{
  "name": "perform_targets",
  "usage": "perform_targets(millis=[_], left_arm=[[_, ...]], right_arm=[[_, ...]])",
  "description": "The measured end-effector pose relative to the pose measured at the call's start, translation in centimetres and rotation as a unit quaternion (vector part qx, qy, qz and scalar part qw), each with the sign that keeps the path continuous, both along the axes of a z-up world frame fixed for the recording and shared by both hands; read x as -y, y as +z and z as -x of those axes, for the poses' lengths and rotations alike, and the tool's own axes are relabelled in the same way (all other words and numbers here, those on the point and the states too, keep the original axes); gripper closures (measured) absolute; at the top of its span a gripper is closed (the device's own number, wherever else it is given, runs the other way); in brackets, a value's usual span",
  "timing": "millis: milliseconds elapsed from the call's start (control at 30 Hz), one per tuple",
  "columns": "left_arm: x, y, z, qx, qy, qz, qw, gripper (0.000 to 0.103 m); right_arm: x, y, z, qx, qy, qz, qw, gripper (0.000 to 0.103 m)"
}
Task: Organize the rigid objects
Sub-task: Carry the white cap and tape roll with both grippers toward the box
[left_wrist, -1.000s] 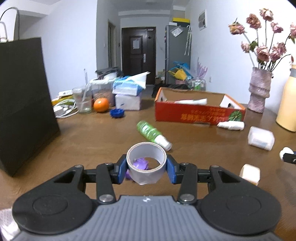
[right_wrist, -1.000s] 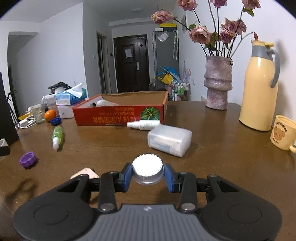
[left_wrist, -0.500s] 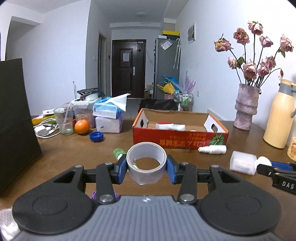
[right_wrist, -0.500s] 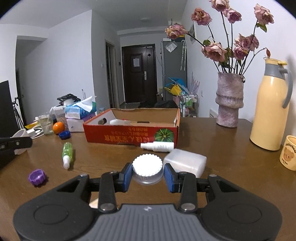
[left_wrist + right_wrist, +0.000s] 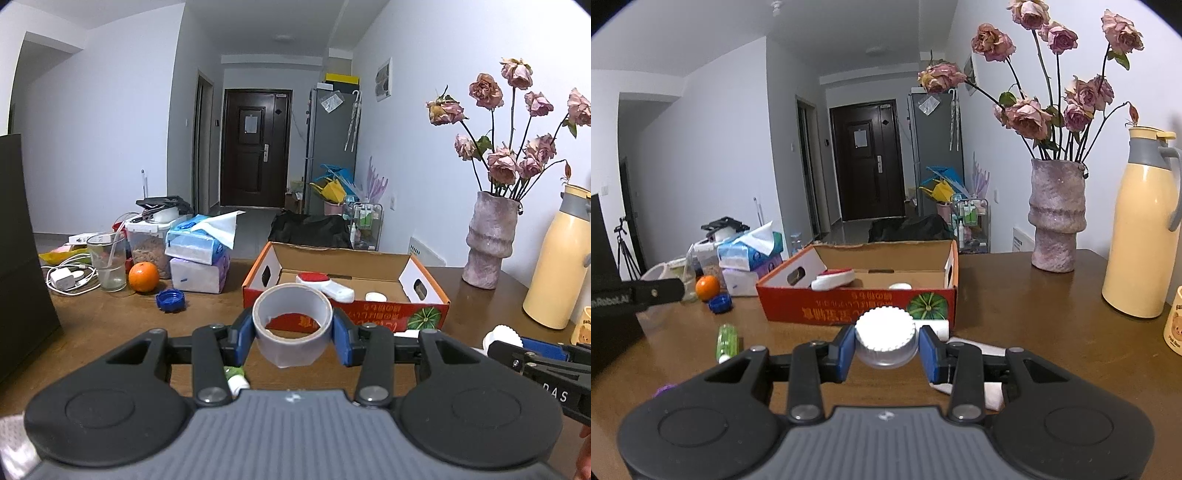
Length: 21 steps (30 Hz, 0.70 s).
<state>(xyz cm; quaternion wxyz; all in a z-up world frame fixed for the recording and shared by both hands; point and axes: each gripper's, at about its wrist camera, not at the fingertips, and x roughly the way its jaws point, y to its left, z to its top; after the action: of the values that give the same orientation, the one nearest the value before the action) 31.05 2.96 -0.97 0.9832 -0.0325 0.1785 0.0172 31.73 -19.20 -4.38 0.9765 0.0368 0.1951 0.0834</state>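
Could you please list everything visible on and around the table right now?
cardboard box: one, red outside, mid-table, open top.
white items in box: two, one red-topped, one small round.
tape roll: one, grey, held in left claw.
ridged cap: one, white, held in right claw.
green bottle: one, lying left of box.
blue cap: one, near orange.
orange: one, beside glass.
glass: one, clear, left.
tissue packs: two, stacked.
vase: one, mauve, dried roses.
thermos: one, cream, right.
mug: one, cream, right edge.
black bag: one, far left.
left claw: shut on tape.
right claw: shut on cap.
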Motion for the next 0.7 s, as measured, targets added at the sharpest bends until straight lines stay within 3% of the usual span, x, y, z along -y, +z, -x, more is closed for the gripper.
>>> perform_targets(millis=[700], left_arm=[[0.9, 1.3, -7.8, 0.01, 0.025, 0.028, 0.9993, 0.059]], right_arm=[[-1.4, 1.0, -7.7, 0.002, -0.002, -0.017, 1.0, 0.066]])
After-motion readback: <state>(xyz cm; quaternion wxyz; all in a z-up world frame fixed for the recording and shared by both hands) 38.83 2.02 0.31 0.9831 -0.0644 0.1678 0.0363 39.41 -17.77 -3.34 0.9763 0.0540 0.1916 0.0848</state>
